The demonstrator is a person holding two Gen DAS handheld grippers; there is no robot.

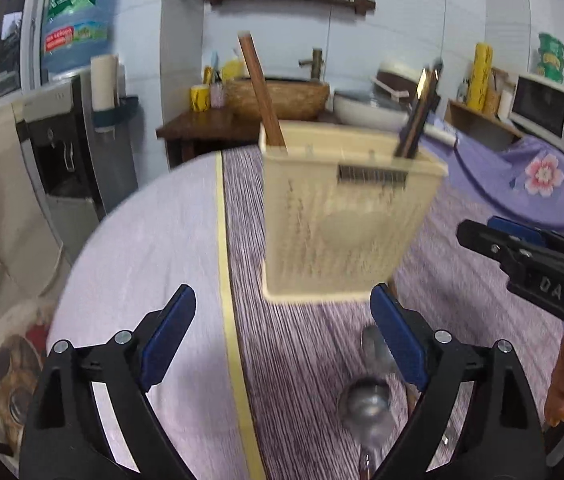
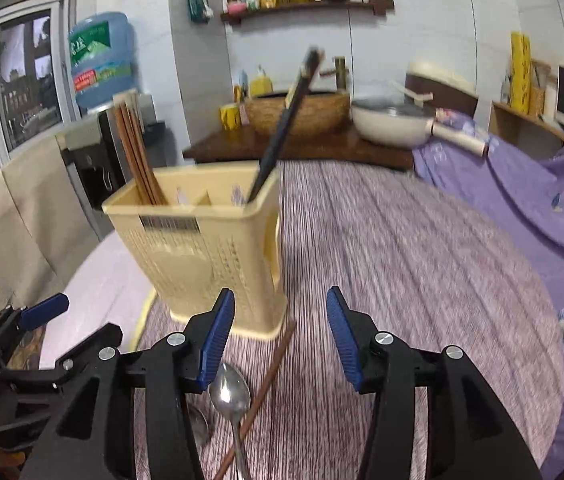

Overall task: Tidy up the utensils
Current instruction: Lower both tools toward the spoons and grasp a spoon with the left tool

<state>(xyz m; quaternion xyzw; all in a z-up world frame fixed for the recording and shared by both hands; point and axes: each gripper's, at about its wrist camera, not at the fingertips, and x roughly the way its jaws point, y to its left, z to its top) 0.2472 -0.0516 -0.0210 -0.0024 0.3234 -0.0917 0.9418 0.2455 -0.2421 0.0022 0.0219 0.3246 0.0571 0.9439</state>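
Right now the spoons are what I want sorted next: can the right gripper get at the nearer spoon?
Probably yes. The right gripper is open and empty, and the spoon lies bare on the mat just below its left finger. A brown chopstick lies close beside it.

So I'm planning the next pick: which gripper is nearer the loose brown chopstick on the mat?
Right. The right gripper hangs just above the loose chopstick; the left gripper sits further left, beyond the spoon.

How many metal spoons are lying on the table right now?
2. One spoon lies beside the loose chopstick. A second spoon sits left of it, mostly hidden behind the right gripper; others may be hidden.
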